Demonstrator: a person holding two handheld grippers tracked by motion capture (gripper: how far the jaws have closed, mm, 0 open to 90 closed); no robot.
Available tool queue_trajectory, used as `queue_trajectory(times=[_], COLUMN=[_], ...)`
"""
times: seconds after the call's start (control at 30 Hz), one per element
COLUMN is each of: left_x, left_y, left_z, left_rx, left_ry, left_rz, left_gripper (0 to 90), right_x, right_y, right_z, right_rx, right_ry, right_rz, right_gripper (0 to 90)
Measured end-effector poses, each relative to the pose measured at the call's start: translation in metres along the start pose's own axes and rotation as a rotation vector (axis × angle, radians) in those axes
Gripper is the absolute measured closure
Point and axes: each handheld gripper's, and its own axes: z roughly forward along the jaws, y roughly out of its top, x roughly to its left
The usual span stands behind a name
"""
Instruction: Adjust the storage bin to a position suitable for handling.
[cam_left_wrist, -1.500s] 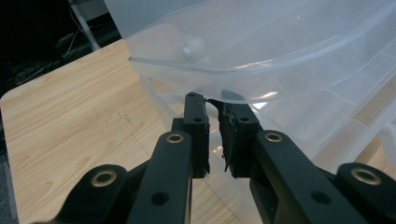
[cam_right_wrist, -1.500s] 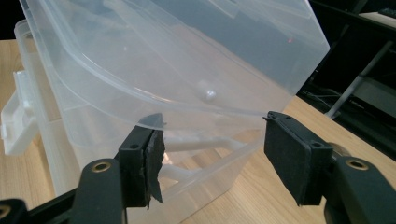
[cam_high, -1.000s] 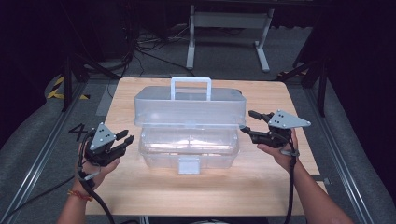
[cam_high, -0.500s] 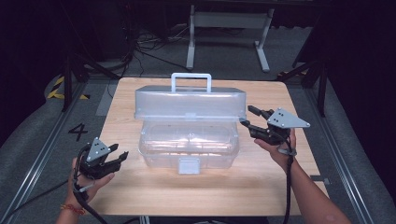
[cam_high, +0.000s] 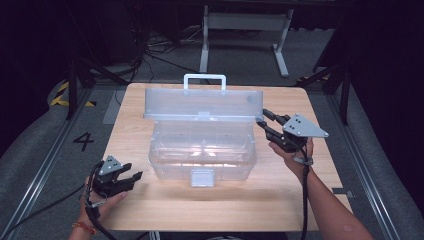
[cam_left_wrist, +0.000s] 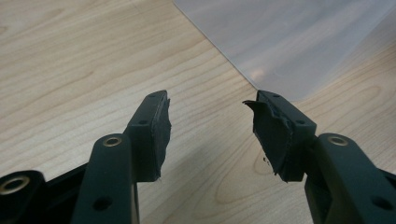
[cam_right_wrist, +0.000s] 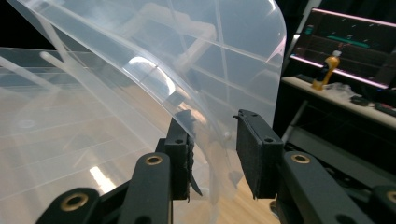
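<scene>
- The clear plastic box is sitting mid-table, its long axis running across the person's front, latch tab facing the person.
- Its lid is standing raised off the box's far edge, handle pointing up and away, likely so the inside is reachable.
- The right gripper is reaching the lid's right corner; its jaws have just been closing, the lid edge between them, seemingly steadying the lid. One pad is touching; a full clamp is unclear.
- The left gripper is resting low, near the box's front-left corner, jaws apart and empty, having just been opening.
</scene>
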Motion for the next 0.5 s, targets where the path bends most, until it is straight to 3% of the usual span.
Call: queue_trajectory(times=[0.33, 0.5], left_x=[-0.003, -0.005], left_y=[-0.003, -0.003], left_z=[0.009, 0.014], left_rx=[0.052, 0.09], left_ry=[-0.007, 0.0], left_rz=[0.016, 0.032], left_gripper=[46.4, 44.5], right_x=[-0.001, -0.002], right_y=[0.005, 0.008], right_z=[0.007, 0.011], right_rx=[-0.024, -0.034], right_ry=[-0.057, -0.094], right_rz=[0.037, 0.022], right_gripper=[69.9, 71.7])
